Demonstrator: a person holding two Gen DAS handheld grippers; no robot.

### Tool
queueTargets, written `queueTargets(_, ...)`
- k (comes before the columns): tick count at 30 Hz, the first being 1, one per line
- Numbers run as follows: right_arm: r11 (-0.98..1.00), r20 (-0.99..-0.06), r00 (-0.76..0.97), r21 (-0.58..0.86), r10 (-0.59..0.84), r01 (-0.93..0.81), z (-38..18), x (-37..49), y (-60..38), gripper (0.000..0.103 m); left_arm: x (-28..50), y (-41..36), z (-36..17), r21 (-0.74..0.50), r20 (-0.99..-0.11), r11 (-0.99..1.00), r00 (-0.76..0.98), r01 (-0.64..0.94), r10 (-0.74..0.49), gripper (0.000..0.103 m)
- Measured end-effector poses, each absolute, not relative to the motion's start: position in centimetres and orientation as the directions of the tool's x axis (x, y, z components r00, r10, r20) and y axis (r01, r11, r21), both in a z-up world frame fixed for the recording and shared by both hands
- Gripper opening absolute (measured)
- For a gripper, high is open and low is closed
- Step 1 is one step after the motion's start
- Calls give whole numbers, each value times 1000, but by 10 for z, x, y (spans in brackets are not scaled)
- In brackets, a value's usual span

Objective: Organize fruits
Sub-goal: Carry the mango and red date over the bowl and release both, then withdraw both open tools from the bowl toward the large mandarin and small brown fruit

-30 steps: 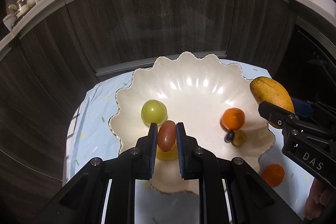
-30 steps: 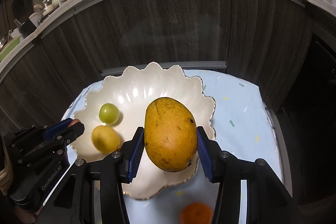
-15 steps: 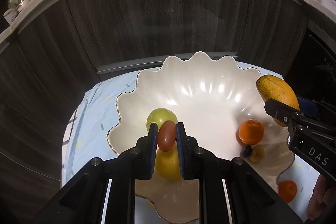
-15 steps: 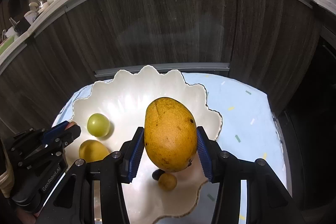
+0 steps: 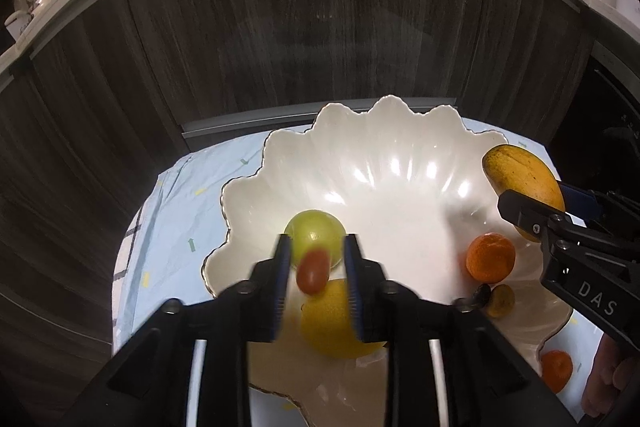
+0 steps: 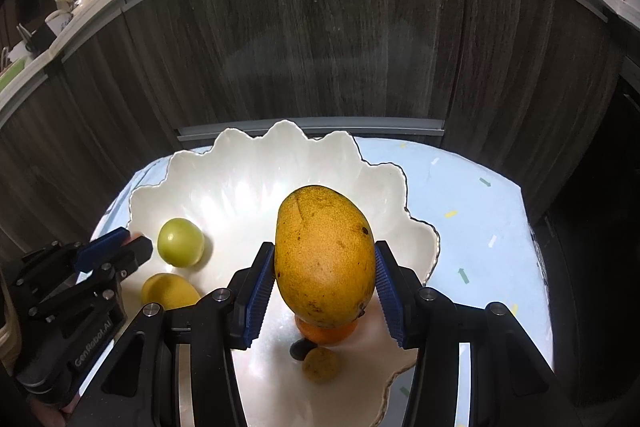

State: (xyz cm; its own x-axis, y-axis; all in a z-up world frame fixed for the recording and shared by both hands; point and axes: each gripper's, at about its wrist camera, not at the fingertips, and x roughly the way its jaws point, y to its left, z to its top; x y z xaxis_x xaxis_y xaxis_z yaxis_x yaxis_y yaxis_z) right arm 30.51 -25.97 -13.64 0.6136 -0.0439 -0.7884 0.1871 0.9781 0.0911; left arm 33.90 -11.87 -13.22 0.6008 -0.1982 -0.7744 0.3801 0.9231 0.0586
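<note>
A white scalloped bowl (image 5: 400,163) (image 6: 248,163) holds a green round fruit (image 5: 314,233) (image 6: 180,242), a yellow lemon (image 5: 336,323) (image 6: 170,291), an orange (image 5: 490,258) (image 6: 326,334), a small brownish fruit (image 5: 502,301) (image 6: 321,364) and a dark small fruit (image 5: 480,294). My left gripper (image 5: 314,273) is open over the bowl; a small red fruit (image 5: 312,271) is loose and blurred between its fingers. My right gripper (image 6: 324,287) is shut on a yellow mango (image 6: 325,255) (image 5: 524,183) above the bowl's right side.
The bowl sits on a light blue cloth (image 6: 472,227) (image 5: 168,227). A second orange (image 5: 556,369) lies on the cloth right of the bowl. Dark wood cabinet fronts (image 5: 300,27) stand just behind, under a counter with bottles and dishes.
My left gripper has opened and let go of the small red fruit, which is dropping. Both grippers have moved forward and lower over the bowl. The mango stays gripped.
</note>
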Motion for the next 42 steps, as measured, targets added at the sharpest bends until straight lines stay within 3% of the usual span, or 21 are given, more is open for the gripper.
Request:
queueTargets(4, 979, -792, 607, 68, -65, 193, -137, 305, -259, 52, 339, -116, -132, 56, -774, 928, 603, 369, -193, 41)
queueTargets(6, 977, -787, 610, 46, -93, 207, -134, 303, -259, 67, 338, -114, -132, 57, -773, 931, 606, 362, -189, 48)
queueTargets(12, 970, -779, 614, 29, -128, 239, -128, 297, -261, 78, 333, -112, -126, 84, -760, 937, 630, 338, -159, 76)
queueTargets(22, 968, -757, 637, 24, -145, 249, -111, 282, -259, 80, 320, -108, -115, 77, -750, 942, 642, 326, -160, 87)
queueTargets(42, 965, -730, 664, 27, -159, 261, -82, 223, -264, 80, 259, -110, -81, 80, -721, 935, 668, 346, -185, 88)
